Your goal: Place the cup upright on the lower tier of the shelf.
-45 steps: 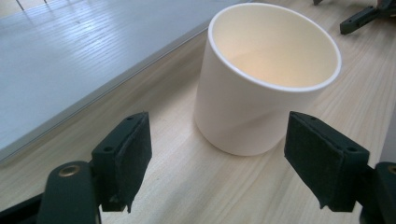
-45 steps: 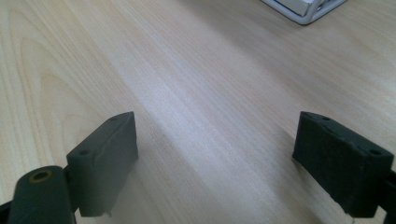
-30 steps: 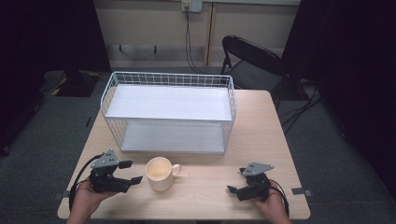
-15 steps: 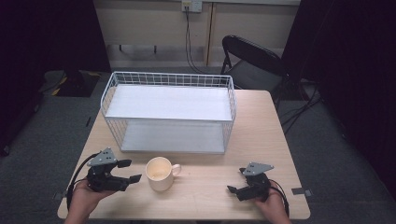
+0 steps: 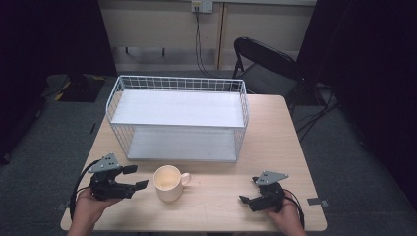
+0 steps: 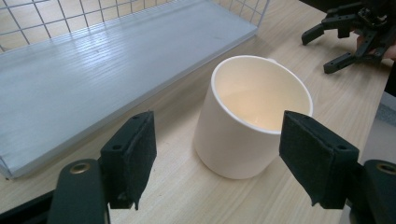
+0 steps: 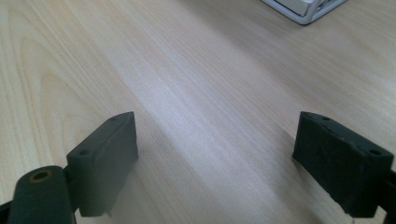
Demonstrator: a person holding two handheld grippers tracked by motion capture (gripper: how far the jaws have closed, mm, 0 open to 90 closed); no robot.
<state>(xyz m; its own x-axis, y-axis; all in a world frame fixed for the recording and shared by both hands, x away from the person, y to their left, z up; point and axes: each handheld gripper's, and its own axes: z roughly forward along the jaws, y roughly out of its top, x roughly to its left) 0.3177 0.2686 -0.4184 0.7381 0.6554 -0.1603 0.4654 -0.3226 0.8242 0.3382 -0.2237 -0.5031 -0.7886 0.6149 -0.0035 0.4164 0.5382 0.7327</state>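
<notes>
Nothing is gripped yet: the cup (image 5: 168, 182) stands on the table (image 5: 216, 206) before the rack (image 5: 179, 120), the left gripper (image 5: 136, 177) just beside it with jaws apart, the right gripper (image 5: 248, 191) idle and spread, so grasping and moving remain.

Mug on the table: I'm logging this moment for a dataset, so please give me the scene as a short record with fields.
mug: cream mug, upright, empty, handle toward the person's right, standing on the table
left gripper: left gripper open, jaws aimed at the mug and apart from it
right gripper: right gripper open, nothing between its jaws, low over bare table
rack: white wire rack with two shelves, behind the mug, both shelves bare
background: black folding chair beyond the table
</notes>
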